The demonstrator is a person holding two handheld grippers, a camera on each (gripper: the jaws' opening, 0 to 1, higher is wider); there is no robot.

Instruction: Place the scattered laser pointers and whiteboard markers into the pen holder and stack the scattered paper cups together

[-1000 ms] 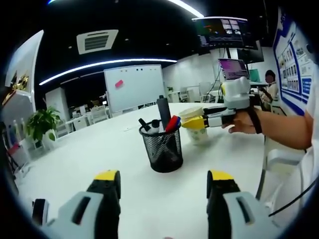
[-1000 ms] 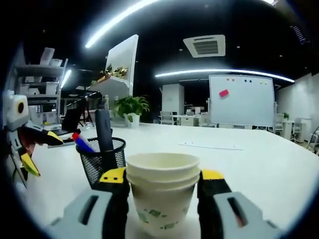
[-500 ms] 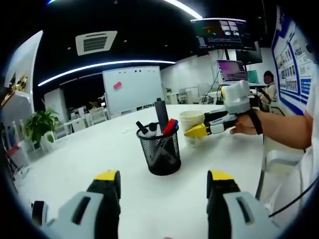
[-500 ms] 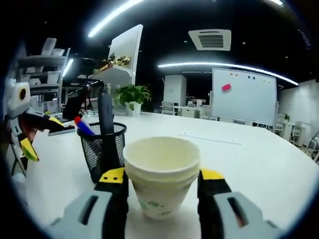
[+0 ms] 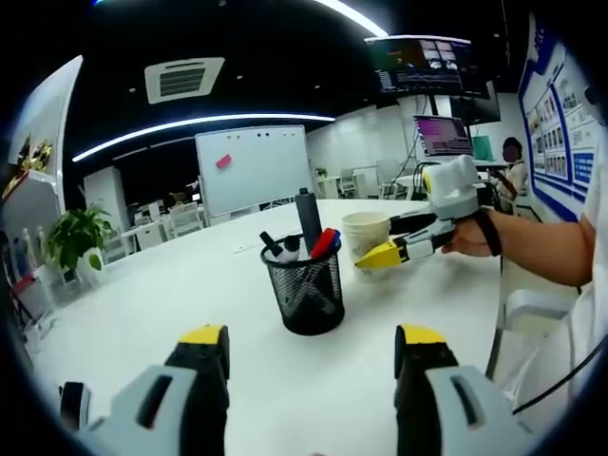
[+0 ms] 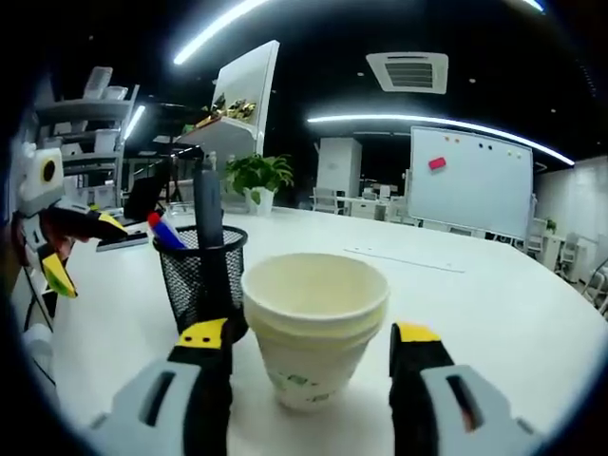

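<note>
A black mesh pen holder (image 5: 306,290) (image 6: 201,277) stands on the white table, holding a black laser pointer (image 5: 309,220) (image 6: 208,209) and red, blue and black markers (image 5: 325,241). Beside it stands a stack of white paper cups (image 6: 314,334) (image 5: 366,235). My right gripper (image 6: 310,340) is open, its jaws on either side of the cup stack and apart from it. In the left gripper view the right gripper (image 5: 391,249) shows at the cups, held by a hand. My left gripper (image 5: 312,342) is open and empty, short of the holder.
The white table (image 5: 171,304) stretches wide around the holder. A whiteboard (image 5: 255,166) (image 6: 469,180) and a potted plant (image 6: 255,180) stand in the background. A person sits by a laptop at the far right (image 5: 516,157). A sheet of paper (image 6: 404,258) lies farther back.
The right gripper's jaws have opened and drawn back a little from the cup stack, which now stands free on the table. The left gripper has stayed put.
</note>
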